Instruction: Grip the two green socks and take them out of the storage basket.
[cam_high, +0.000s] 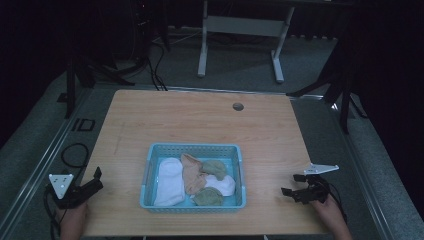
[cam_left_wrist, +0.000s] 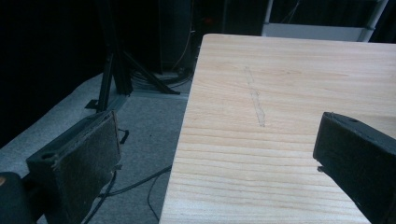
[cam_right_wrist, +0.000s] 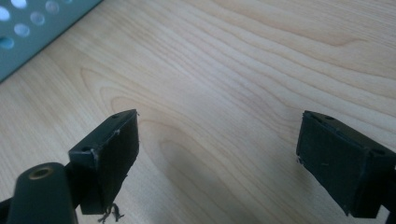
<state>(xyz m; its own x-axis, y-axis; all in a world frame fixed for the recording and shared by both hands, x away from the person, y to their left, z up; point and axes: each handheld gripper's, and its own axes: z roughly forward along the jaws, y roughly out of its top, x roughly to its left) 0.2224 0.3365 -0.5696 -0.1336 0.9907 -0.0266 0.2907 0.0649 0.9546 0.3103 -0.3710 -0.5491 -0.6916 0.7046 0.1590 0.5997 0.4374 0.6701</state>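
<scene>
Both grippers, the left gripper and the right gripper, are waiting with jaws spread wide and empty at either side of the blue basket of socks, probably poised to start reaching in.

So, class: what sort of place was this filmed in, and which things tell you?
Probably a lab or studio set up for recording. A lone wooden table stands on grey carpet, dark stands and cables surround it, and a basket holds cloths.
</scene>
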